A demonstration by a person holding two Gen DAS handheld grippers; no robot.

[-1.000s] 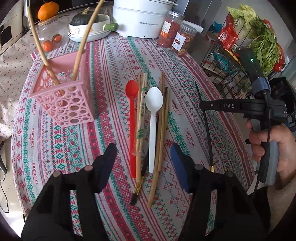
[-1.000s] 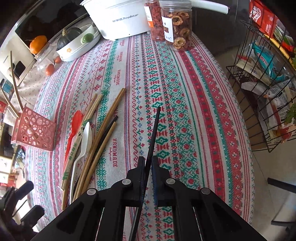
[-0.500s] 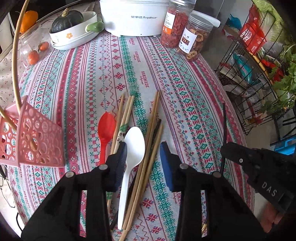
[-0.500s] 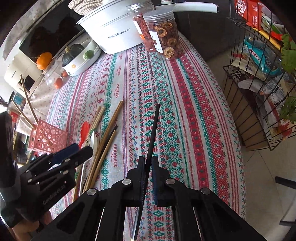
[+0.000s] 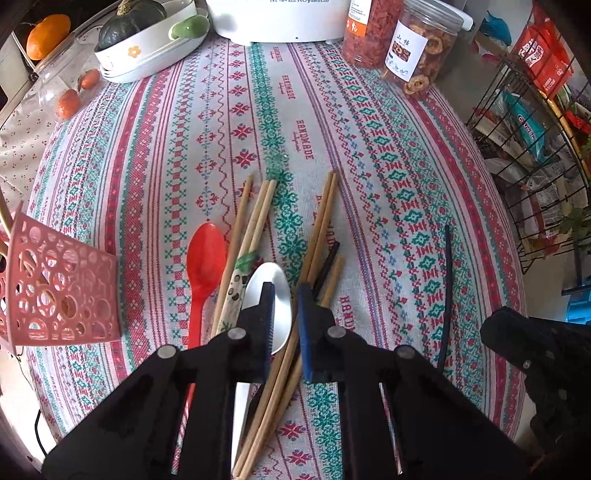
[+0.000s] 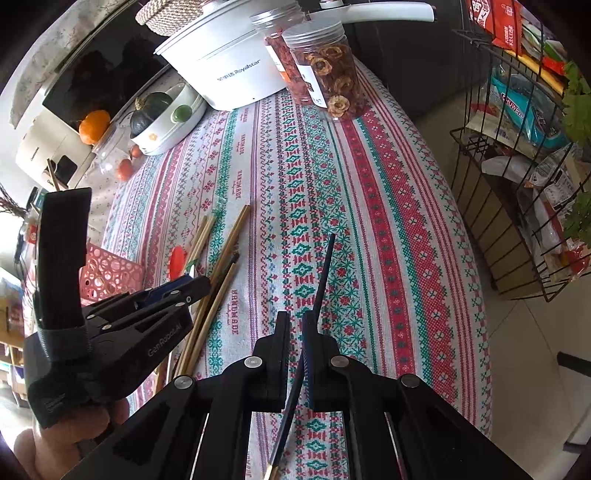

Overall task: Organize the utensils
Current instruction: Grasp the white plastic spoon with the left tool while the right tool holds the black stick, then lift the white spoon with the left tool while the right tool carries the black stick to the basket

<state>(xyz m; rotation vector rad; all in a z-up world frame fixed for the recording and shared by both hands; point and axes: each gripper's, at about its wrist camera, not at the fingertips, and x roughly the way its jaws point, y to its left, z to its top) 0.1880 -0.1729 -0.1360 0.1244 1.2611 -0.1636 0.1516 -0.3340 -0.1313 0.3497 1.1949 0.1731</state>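
Note:
My left gripper [image 5: 285, 291] points steeply down over a row of utensils on the patterned tablecloth. Its jaws are closing to a narrow gap. In that gap show the right side of the white spoon [image 5: 275, 271] and some wooden chopsticks [image 5: 325, 214]; I cannot see the pads pressing on either. A red spoon [image 5: 205, 254] and more wooden chopsticks [image 5: 255, 214] lie just to the left. The pink basket [image 5: 62, 295] stands at the left edge. My right gripper [image 6: 295, 321] is shut on a long black chopstick [image 6: 323, 280], held above the cloth.
A white cooker [image 5: 280, 18], two jars [image 5: 417, 48] and a dish with a squash [image 5: 147, 48] stand along the far side. A wire rack [image 5: 535, 129] of packets stands past the table's right edge. A short black chopstick [image 5: 328, 262] lies among the wooden ones.
The left gripper moved forward and down over the row of utensils, and its jaws narrowed from wide open to a slim gap. The right gripper kept the black chopstick and barely shifted.

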